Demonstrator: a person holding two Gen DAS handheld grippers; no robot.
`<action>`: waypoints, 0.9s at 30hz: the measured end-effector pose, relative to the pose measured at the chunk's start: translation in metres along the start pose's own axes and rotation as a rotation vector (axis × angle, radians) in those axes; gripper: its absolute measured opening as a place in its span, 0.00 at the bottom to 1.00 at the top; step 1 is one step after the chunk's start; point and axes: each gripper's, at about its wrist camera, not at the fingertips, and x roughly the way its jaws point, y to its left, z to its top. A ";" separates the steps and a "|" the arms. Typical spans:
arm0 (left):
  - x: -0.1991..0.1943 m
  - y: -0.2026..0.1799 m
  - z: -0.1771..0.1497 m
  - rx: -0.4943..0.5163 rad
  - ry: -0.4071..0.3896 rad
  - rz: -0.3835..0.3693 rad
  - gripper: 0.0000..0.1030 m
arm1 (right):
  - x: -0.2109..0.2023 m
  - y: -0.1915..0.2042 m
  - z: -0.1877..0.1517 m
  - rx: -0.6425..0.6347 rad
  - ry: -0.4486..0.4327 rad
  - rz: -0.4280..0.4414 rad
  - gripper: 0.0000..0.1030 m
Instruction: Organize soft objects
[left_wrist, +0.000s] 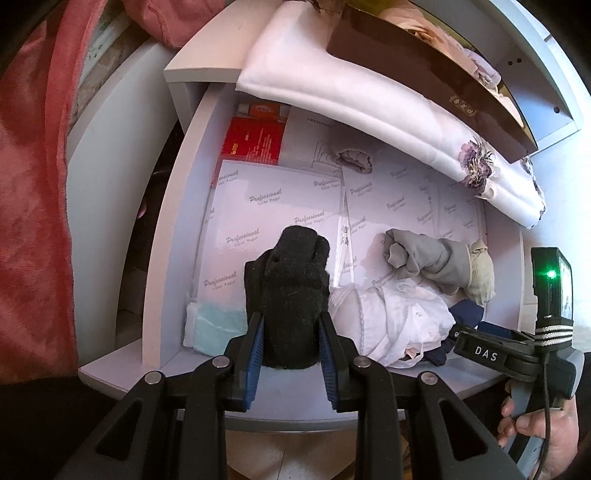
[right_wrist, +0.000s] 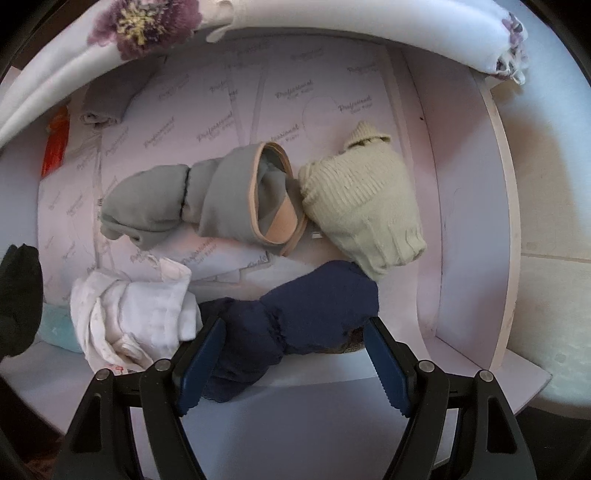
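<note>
- Left wrist view: the left gripper (left_wrist: 291, 328) is clamped on a black knitted sock bundle (left_wrist: 291, 291), its blue pads pressing both sides, above the near edge of a pale lilac open drawer (left_wrist: 162, 236).
- Right wrist view: the right gripper (right_wrist: 291, 354) stands wide apart over a crumpled navy blue thin-fabric piece (right_wrist: 295, 314); the blue serrated pads flank it, and whether they touch it is unclear.
- Glossy white sheets (left_wrist: 273, 206) lining the drawer floor are printed repeatedly with "Professional Color Paper".
- "DAS" reads on a white label on the right gripper's black body (left_wrist: 484, 354).
- A rolled grey smooth garment with peach trim (right_wrist: 207, 199) lies mid-drawer, touching a cream ribbed knit bundle (right_wrist: 362, 214) on its right.
- A white gauzy crumpled cloth (right_wrist: 136, 314) sits near left, beside the navy piece.
- A white folded sheet with purple flower print (left_wrist: 369, 122) overhangs the drawer's far side.
- A red carton (left_wrist: 255, 140) lies far left; its print is unreadable.
</note>
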 end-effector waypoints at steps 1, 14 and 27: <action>0.000 0.001 0.000 -0.003 0.000 0.001 0.27 | 0.000 0.000 0.000 -0.004 0.001 -0.002 0.75; -0.023 0.004 0.003 -0.049 -0.075 -0.067 0.26 | 0.011 0.004 -0.001 -0.012 0.025 -0.004 0.75; -0.105 -0.010 0.049 -0.042 -0.291 -0.230 0.25 | 0.026 0.006 0.003 -0.007 0.031 0.015 0.75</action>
